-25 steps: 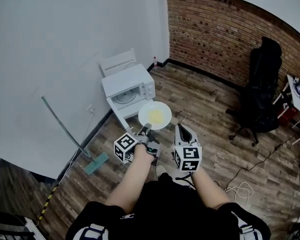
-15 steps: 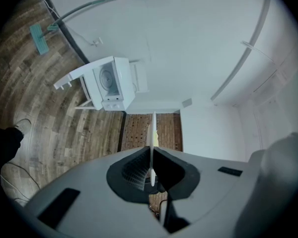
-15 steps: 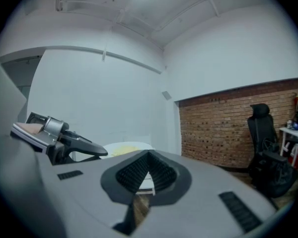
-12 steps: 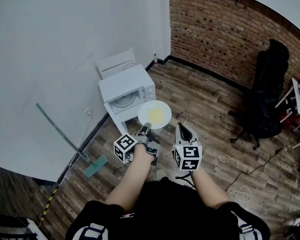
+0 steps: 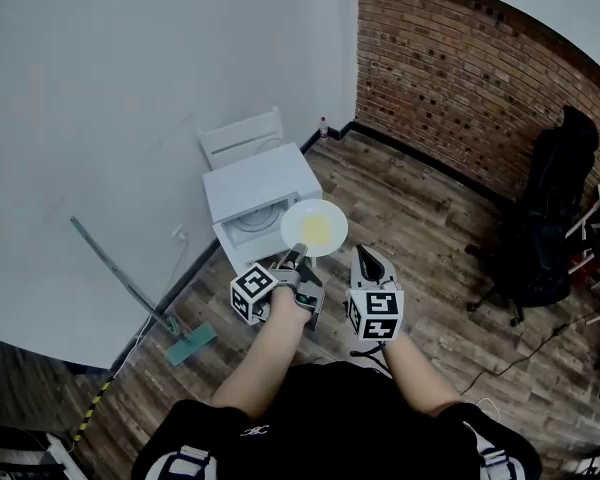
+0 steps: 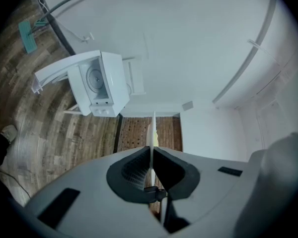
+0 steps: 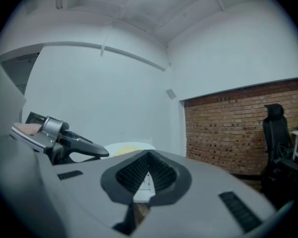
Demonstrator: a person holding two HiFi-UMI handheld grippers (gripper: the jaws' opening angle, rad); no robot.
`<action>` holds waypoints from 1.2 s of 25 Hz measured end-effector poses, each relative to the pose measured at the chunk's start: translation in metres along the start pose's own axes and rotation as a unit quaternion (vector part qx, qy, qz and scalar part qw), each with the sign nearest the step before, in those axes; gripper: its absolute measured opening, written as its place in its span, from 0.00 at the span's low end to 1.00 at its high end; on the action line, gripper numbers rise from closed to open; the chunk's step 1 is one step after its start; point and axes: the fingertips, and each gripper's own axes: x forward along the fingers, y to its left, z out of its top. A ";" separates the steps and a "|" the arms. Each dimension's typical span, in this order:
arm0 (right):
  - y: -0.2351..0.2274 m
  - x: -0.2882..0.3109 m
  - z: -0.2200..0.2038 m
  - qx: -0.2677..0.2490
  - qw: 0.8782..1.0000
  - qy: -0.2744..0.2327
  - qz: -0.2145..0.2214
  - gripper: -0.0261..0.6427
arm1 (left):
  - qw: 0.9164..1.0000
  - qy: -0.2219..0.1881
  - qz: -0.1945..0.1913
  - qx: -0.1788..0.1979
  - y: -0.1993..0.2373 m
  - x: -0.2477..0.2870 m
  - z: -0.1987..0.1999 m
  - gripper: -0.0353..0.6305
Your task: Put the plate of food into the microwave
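Observation:
A white plate (image 5: 314,228) with yellow food hangs above the wood floor, level in front of the microwave. My left gripper (image 5: 293,256) is shut on the plate's near rim; in the left gripper view the plate (image 6: 153,131) shows edge-on between the closed pads. The white microwave (image 5: 260,193) stands on a low white stand by the wall, its door (image 6: 54,71) swung open and the turntable inside visible. My right gripper (image 5: 364,258) floats to the right of the plate, shut and holding nothing. The right gripper view shows the plate (image 7: 130,148) and the left gripper's fingers (image 7: 82,149) just ahead.
A white chair (image 5: 242,136) stands behind the microwave against the wall. A long-handled mop with a green head (image 5: 192,340) leans on the wall at the left. A black office chair (image 5: 545,238) stands at the right, before the brick wall (image 5: 460,78).
The view has shifted slightly toward the microwave, which now lies closer under the plate. The plate stays gripped in my left gripper; both grippers keep their places relative to each other.

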 end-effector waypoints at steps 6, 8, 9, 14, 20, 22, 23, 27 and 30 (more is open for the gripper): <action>0.012 0.038 0.005 -0.004 1.000 0.006 0.018 0.05 | 1.000 -0.009 0.002 0.004 -0.003 0.016 0.030 0.07; 0.015 0.048 0.005 -0.007 1.000 0.008 0.026 0.05 | 1.000 -0.012 0.000 0.004 -0.003 0.019 0.034 0.07; 0.018 0.052 0.005 -0.008 0.999 0.010 0.032 0.05 | 1.000 -0.015 0.001 0.002 -0.002 0.020 0.037 0.07; 0.035 0.074 -0.001 -0.011 0.998 0.016 0.065 0.05 | 0.999 -0.037 0.010 -0.007 0.006 0.026 0.056 0.07; 0.041 0.130 -0.005 -0.001 0.993 0.017 0.119 0.05 | 0.996 -0.084 0.021 -0.018 0.021 0.046 0.082 0.07; 0.045 0.156 -0.003 -0.003 0.990 0.016 0.143 0.05 | 0.994 -0.104 0.022 -0.023 0.023 0.061 0.099 0.07; 0.048 0.171 0.000 -0.008 0.987 0.014 0.157 0.05 | 0.993 -0.117 0.020 -0.025 0.022 0.069 0.109 0.07; 0.047 0.239 0.024 -0.025 0.979 0.006 0.203 0.05 | 0.985 -0.173 0.008 -0.030 0.006 0.104 0.152 0.07; 0.040 0.284 0.047 -0.032 0.973 0.007 0.228 0.05 | 0.978 -0.207 -0.003 -0.026 -0.010 0.126 0.174 0.07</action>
